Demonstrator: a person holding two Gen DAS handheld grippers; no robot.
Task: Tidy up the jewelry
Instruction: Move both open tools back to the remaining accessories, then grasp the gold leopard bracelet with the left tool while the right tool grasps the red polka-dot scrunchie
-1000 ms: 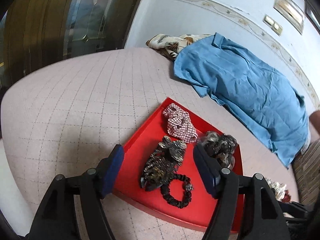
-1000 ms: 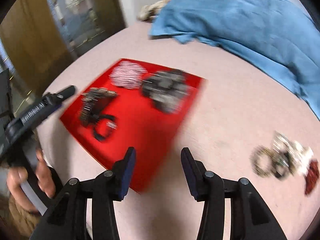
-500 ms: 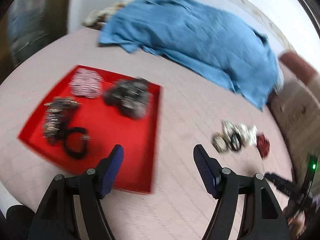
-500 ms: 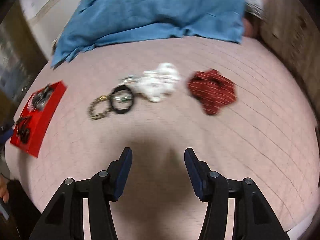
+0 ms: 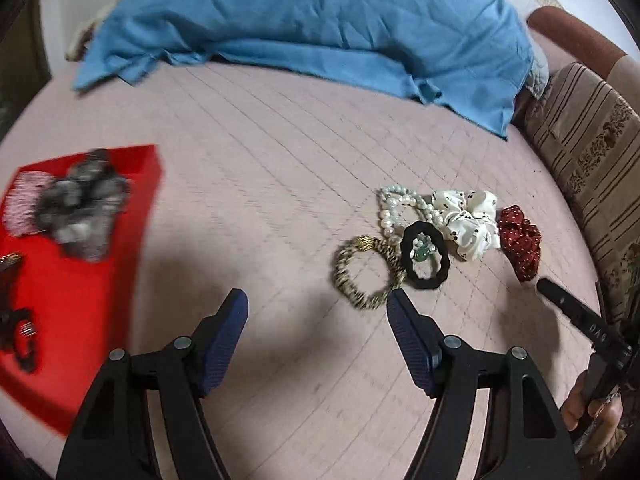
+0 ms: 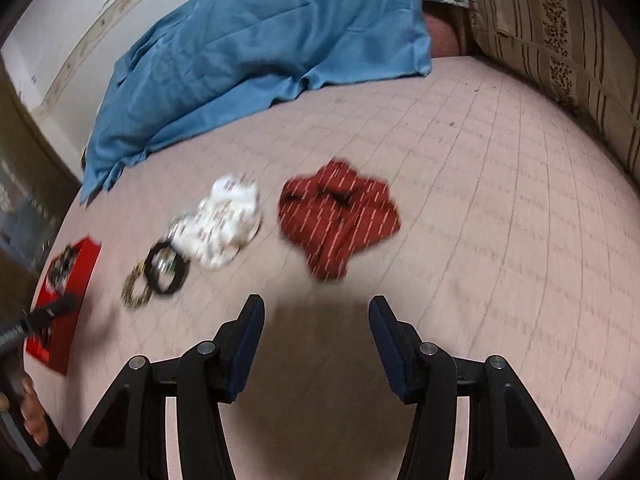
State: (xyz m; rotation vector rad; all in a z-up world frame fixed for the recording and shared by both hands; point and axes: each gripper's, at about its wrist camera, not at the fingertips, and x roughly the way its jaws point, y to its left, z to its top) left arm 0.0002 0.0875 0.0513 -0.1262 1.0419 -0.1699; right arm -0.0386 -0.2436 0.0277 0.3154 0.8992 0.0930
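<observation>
A loose pile lies on the pink quilted bed: a gold-and-black bracelet [image 5: 362, 272], a black hair tie [image 5: 424, 256] around a small green ring, a pearl bracelet [image 5: 396, 208], a white dotted scrunchie [image 5: 468, 220] and a dark red scrunchie [image 5: 520, 244]. My left gripper [image 5: 316, 304] hovers open just short of the gold bracelet, nothing between its fingers. My right gripper [image 6: 316, 312] is open and empty, a little short of the red scrunchie [image 6: 340, 220]. The red tray [image 5: 80, 280] at the left holds a grey scrunchie [image 5: 80, 208], a pink checked one and dark pieces.
A crumpled blue cloth [image 5: 320, 20] covers the far side of the bed. A striped patterned cushion [image 5: 592, 152] runs along the right edge. A hand [image 5: 588, 404] holds the right gripper at the lower right of the left wrist view.
Both views have swung from the red tray to the loose pile on the right. The right jaws stand a little wider than before. Nothing was picked up.
</observation>
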